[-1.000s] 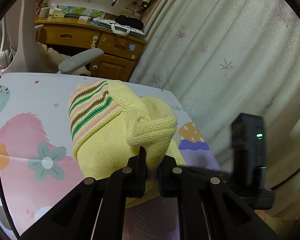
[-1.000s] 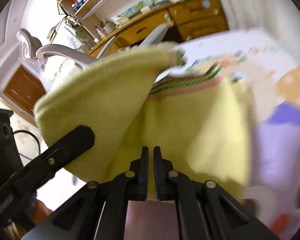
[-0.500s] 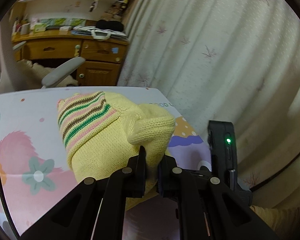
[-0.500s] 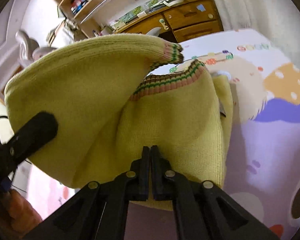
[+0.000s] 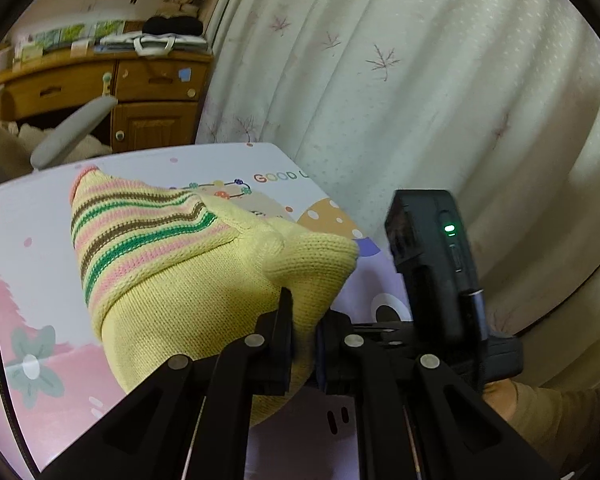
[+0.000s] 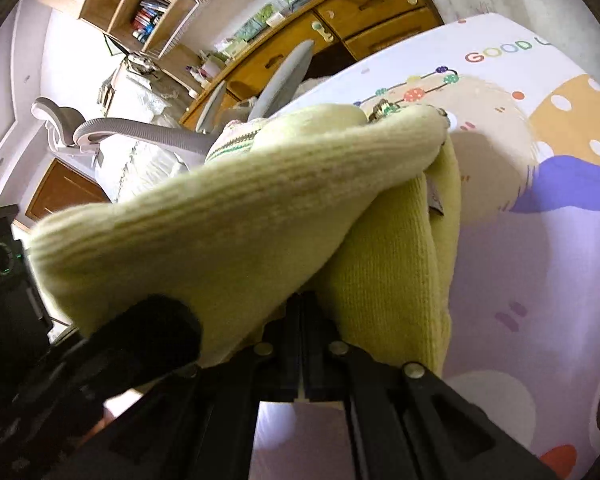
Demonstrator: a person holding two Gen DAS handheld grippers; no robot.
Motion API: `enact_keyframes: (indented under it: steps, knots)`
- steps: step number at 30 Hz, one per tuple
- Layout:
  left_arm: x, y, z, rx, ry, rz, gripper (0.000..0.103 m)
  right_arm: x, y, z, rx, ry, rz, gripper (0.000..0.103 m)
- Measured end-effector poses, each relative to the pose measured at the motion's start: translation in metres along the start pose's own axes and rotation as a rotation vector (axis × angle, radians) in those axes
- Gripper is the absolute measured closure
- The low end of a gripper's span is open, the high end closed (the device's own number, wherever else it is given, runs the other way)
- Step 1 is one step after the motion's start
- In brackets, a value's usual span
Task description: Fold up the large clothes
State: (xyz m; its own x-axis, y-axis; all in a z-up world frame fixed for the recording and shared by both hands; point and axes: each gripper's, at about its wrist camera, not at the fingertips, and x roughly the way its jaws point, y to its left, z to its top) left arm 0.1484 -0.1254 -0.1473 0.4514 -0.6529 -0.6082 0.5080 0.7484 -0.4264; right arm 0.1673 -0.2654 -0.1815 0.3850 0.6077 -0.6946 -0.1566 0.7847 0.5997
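A yellow knit sweater (image 5: 188,288) with pink, brown and green stripes is bunched up over the cartoon-print table cover (image 5: 28,264). My left gripper (image 5: 303,336) is shut on a fold of the sweater near its yellow edge. The right gripper's black body (image 5: 432,264) shows beside it in the left wrist view. In the right wrist view the sweater (image 6: 260,216) drapes over the left gripper (image 6: 148,336), and my right gripper (image 6: 302,320) is shut on the sweater's lower edge. The fingertips are partly buried in the knit.
A patterned curtain (image 5: 400,80) hangs close behind the table on the right. A wooden desk with drawers (image 5: 132,88) and a grey office chair (image 6: 148,128) stand beyond the table's far edge. The table cover's far corner (image 6: 500,52) carries printed letters.
Both grippers have kept their hold on the sweater and carried it. The striped part now lies flatter and further from the left camera; in the right view the sweater has folded over more.
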Motion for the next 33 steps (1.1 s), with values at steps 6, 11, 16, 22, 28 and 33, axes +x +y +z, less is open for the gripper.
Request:
enact_keyframes:
  steps: [6,11,16,22,28,33]
  knots:
    - [0.002,0.003,0.001,-0.015,0.019,0.001,0.097,-0.034,0.003,-0.003,-0.024,0.036,-0.112,0.100]
    - [0.016,0.002,-0.003,0.005,0.072,0.048,0.096,-0.061,0.001,-0.003,-0.069,0.016,-0.271,0.100]
    - [0.031,-0.005,-0.012,0.055,0.124,0.123,0.094,-0.073,-0.002,-0.001,-0.053,-0.012,-0.291,0.100]
    - [0.032,-0.010,-0.008,0.048,0.151,0.115,0.066,-0.079,0.010,0.005,-0.035,-0.046,-0.266,0.093]
    - [0.015,-0.030,-0.012,0.076,0.166,0.077,0.029,-0.081,0.024,0.016,-0.032,-0.049,-0.209,0.081]
    - [-0.012,-0.029,-0.014,0.067,0.149,0.100,0.029,-0.061,0.029,0.030,-0.025,0.004,-0.143,0.081]
